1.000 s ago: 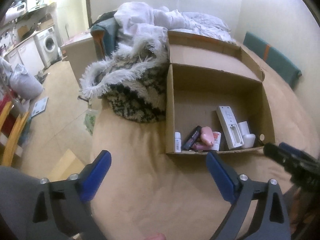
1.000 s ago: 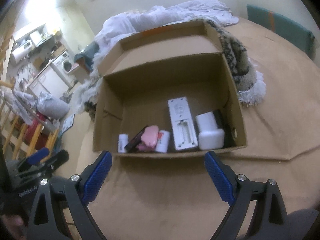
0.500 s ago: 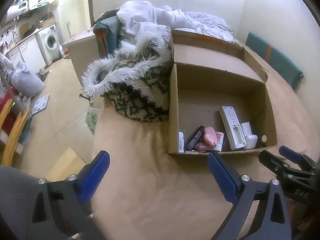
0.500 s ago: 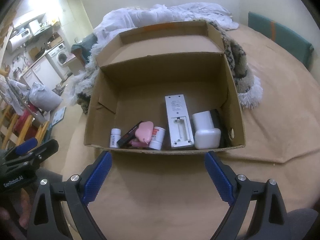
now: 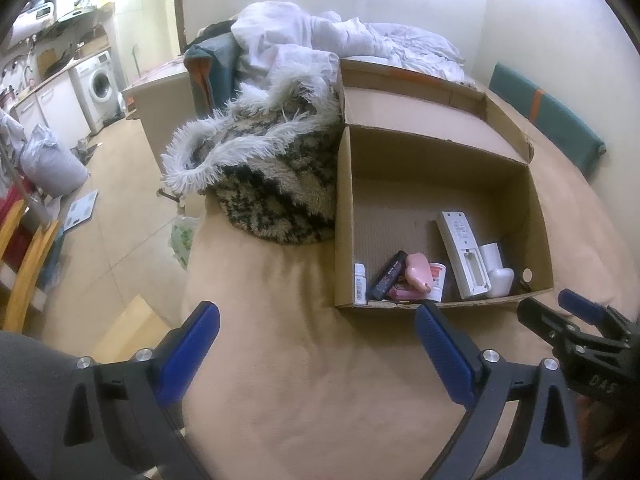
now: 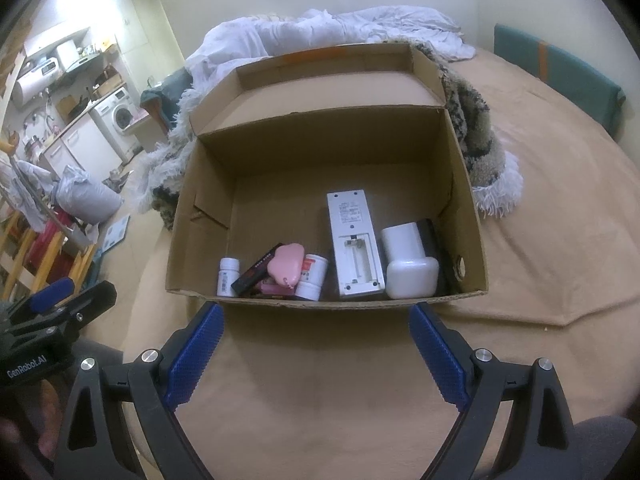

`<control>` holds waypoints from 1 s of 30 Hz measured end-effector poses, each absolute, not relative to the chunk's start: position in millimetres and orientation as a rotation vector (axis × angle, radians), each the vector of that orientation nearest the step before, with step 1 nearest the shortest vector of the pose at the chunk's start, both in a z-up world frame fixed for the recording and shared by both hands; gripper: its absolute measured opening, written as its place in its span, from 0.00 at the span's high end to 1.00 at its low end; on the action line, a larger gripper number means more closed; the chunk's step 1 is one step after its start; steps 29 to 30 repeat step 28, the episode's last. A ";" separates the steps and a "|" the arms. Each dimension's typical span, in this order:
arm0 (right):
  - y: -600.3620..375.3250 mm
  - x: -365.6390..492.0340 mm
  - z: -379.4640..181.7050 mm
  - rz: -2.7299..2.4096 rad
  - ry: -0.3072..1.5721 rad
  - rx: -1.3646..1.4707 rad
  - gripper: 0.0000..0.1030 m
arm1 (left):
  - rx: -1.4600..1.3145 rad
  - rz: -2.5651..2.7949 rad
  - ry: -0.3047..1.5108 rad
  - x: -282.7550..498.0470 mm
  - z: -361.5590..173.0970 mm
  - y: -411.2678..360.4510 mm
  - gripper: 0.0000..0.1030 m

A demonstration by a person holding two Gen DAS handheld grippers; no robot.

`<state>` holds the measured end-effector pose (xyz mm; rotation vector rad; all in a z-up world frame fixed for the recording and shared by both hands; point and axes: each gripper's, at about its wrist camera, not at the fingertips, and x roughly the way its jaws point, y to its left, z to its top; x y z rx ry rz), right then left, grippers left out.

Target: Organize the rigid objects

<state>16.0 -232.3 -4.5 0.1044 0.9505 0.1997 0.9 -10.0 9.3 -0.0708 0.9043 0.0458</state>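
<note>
Both the left gripper and right gripper hover wide-jawed and empty at the bottom of frame, while the remote control, bottles and pink case crowd the cardboard box's near wall, seemingly gathered there for sorting.

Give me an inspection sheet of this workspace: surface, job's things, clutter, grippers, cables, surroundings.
Surface: tan bedcover, bare in front of the box.
Job's things: open cardboard box holding a small white bottle, black tube, pink case, white jar with red label, white remote lying back-up with its battery bay open, and white container, all along the near wall.
Clutter: shaggy patterned throw against the box; white bedding behind.
Grippers: left gripper and right gripper both open, empty, short of the box.
Cables: nothing seen.
Surroundings: washing machine, teal cushion, grey bag on the floor.
</note>
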 end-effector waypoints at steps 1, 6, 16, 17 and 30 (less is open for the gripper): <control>-232.4 16.0 -4.5 0.200 0.950 0.105 0.04 | -0.071 0.045 0.905 1.0 9.2 -9.9 0.05; -233.2 16.6 -4.4 0.199 0.950 0.106 0.04 | -0.072 0.051 0.903 0.9 9.5 -9.5 0.05; -233.3 16.6 -1.9 0.201 0.939 0.112 0.04 | -0.080 0.058 0.906 2.7 9.2 -9.9 0.05; -233.3 16.5 -2.1 0.201 0.939 0.113 0.04 | -0.080 0.058 0.906 2.4 9.4 -9.7 0.05; -233.6 16.5 -2.4 0.201 0.938 0.116 0.04 | -0.080 0.057 0.899 2.6 7.4 -8.3 0.05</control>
